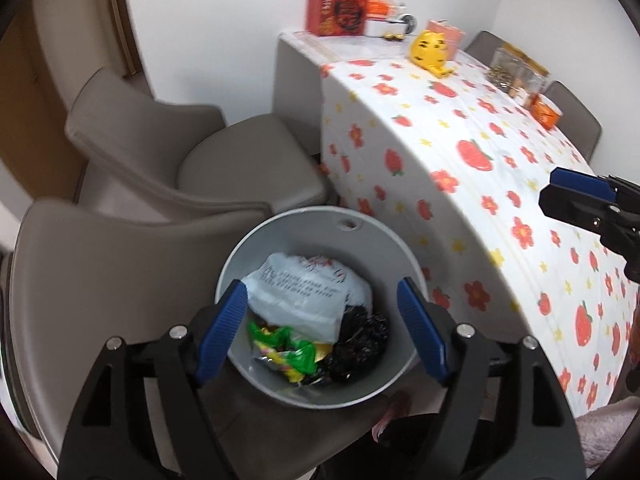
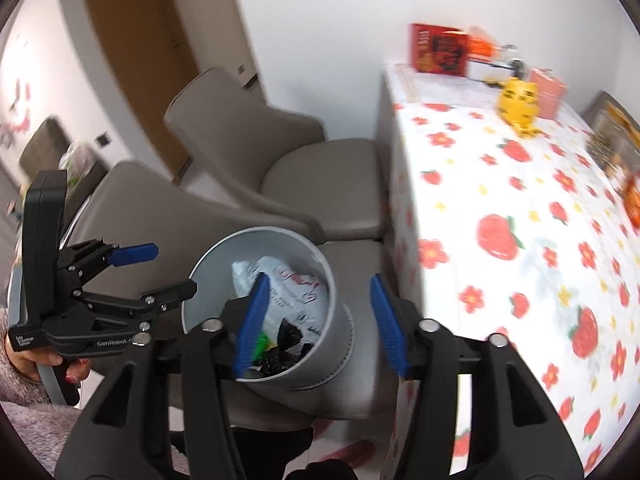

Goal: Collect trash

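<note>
Beside our strawberry-print tablecloth (image 1: 500, 184), a grey bin (image 1: 280, 384) holding wrappers sits on a chair (image 1: 100, 280); our left gripper (image 1: 320, 332) and right gripper (image 2: 316, 320) hover above, jaws apart.

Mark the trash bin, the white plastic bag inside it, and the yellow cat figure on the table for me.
trash bin (image 1: 320, 236), left wrist view, bare inner back wall.
white plastic bag (image 1: 300, 296), left wrist view, middle of the printed face.
yellow cat figure (image 2: 518, 100), right wrist view, its face.
</note>
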